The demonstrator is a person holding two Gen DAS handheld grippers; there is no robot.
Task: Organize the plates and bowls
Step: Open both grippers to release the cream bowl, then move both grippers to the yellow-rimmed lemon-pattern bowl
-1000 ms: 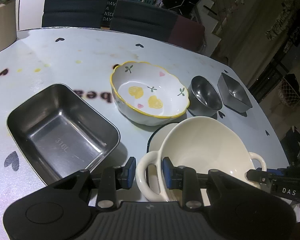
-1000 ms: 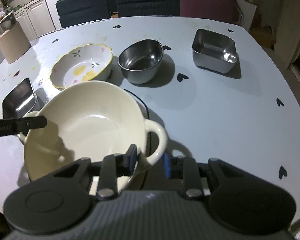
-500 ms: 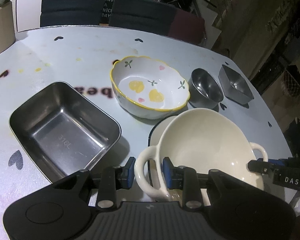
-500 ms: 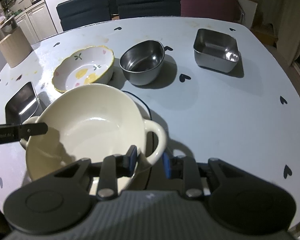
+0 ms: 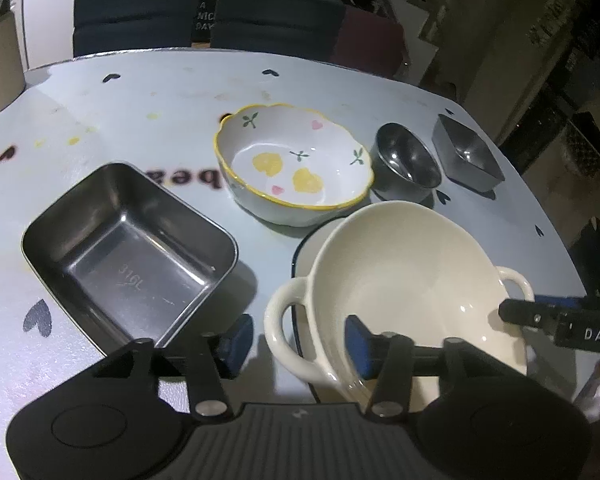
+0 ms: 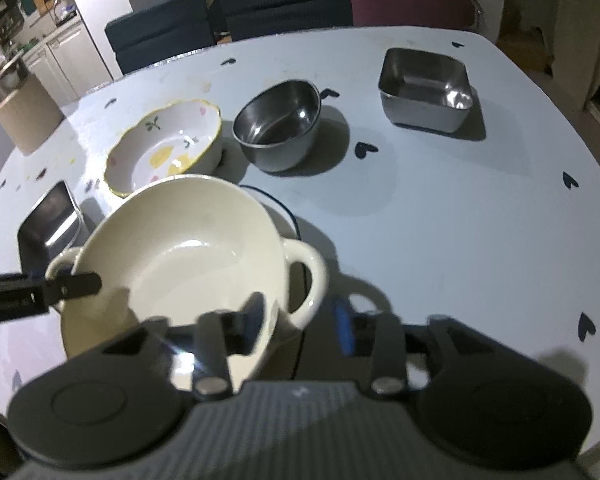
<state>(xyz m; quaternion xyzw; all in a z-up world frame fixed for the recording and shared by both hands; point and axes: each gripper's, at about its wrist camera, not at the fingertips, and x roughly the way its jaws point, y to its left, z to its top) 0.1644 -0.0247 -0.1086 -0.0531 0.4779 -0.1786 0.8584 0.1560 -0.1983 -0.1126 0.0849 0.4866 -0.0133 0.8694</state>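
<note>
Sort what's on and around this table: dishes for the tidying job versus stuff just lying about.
Job:
cream bowl
blue-rimmed plate under it
flowered bowl
round steel bowl
square steel dish
oblong steel tray

Lying about:
chairs
cardboard box

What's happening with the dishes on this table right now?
A person works two handheld grippers at a cream two-handled bowl resting on a dark-rimmed plate. The left gripper and right gripper each straddle a handle, jaws opening, pads off it. A floral bowl, a steel bowl and two steel trays sit nearby.
</note>
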